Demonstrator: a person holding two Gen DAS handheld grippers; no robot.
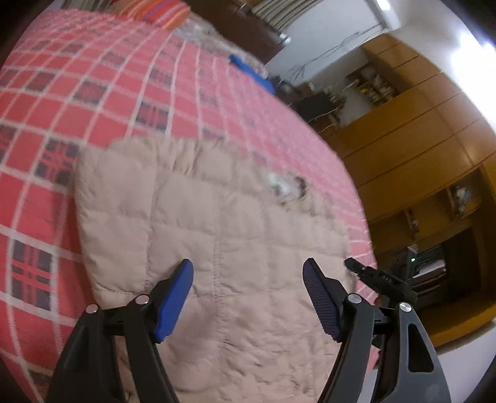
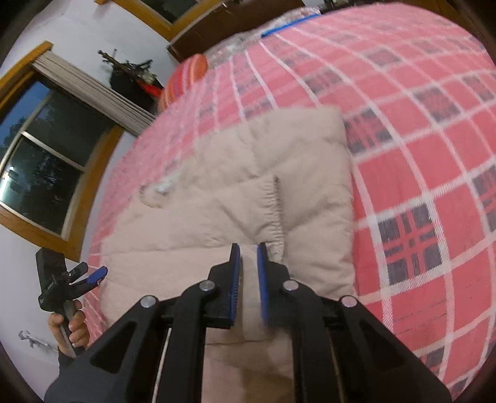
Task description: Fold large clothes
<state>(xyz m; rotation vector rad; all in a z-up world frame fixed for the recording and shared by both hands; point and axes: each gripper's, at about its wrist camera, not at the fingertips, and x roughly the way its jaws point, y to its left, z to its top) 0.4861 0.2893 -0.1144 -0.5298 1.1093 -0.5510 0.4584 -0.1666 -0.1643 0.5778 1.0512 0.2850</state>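
Note:
A beige quilted jacket (image 1: 217,232) lies flat on a red plaid bedspread (image 1: 93,93). My left gripper (image 1: 248,266) hovers open over its near part, with nothing between the blue pads. In the right wrist view the jacket (image 2: 201,223) has a sleeve folded across it, ending in an elastic cuff (image 2: 274,201). My right gripper (image 2: 248,248) sits just short of that cuff, its pads a narrow gap apart with no cloth visibly pinched. The right gripper (image 1: 372,279) also shows at the bed edge. A hand (image 2: 71,328) holds the left gripper (image 2: 93,276) off the bed's left side.
The bedspread (image 2: 418,155) stretches far beyond the jacket. A striped orange pillow (image 1: 161,12) and a blue item (image 1: 248,69) lie at the far end. Wooden wardrobes (image 1: 403,139) stand past the bed's right edge, a window (image 2: 40,155) past its left.

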